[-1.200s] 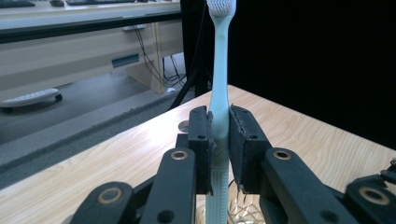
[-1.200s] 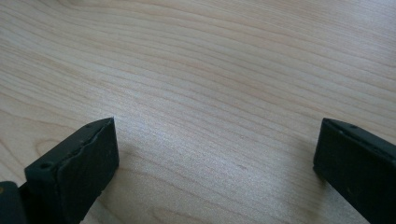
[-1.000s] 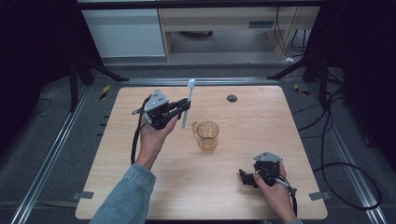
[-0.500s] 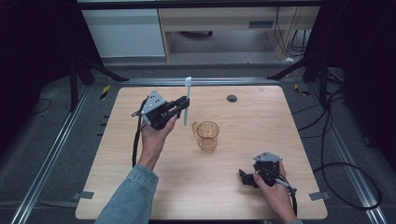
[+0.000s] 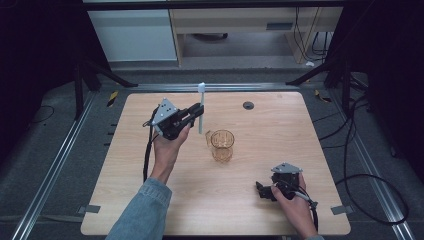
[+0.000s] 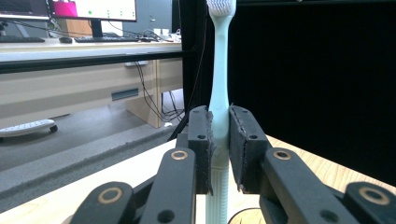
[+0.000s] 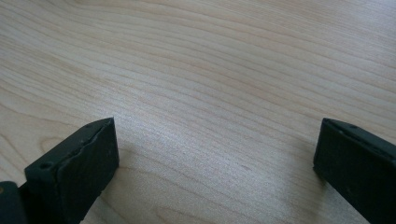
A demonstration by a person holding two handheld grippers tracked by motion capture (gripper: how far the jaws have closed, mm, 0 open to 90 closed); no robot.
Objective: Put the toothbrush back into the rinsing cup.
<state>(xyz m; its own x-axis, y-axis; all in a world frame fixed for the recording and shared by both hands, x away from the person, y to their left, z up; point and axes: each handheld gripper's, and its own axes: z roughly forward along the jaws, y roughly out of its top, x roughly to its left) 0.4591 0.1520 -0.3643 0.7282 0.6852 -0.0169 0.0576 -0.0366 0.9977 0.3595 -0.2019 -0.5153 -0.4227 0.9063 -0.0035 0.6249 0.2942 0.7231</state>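
Your left gripper [image 5: 199,111] pinches the toothbrush [image 5: 201,107] mid-handle, holding it upright above the wooden table [image 5: 300,130], just beside the amber glass mug [image 5: 222,145]. The left gripper view adds detail: pale mint plastic, ribbed lower handle, white bristles [image 6: 221,6] on top, rough black pads [image 6: 240,140] pressing both sides. Your right gripper [image 5: 262,190] rests near the table's front edge; its own view shows the jaws spread wide over bare wood grain.

The left tool [image 5: 192,114] is black, topped by a grey three-cornered plate, with a black cable trailing beside a blue denim sleeve [image 5: 142,212]. Its linkage arms carry brass-ringed pivots and dark screws. The right tool [image 5: 265,190] bears the same grey plate and black cable.
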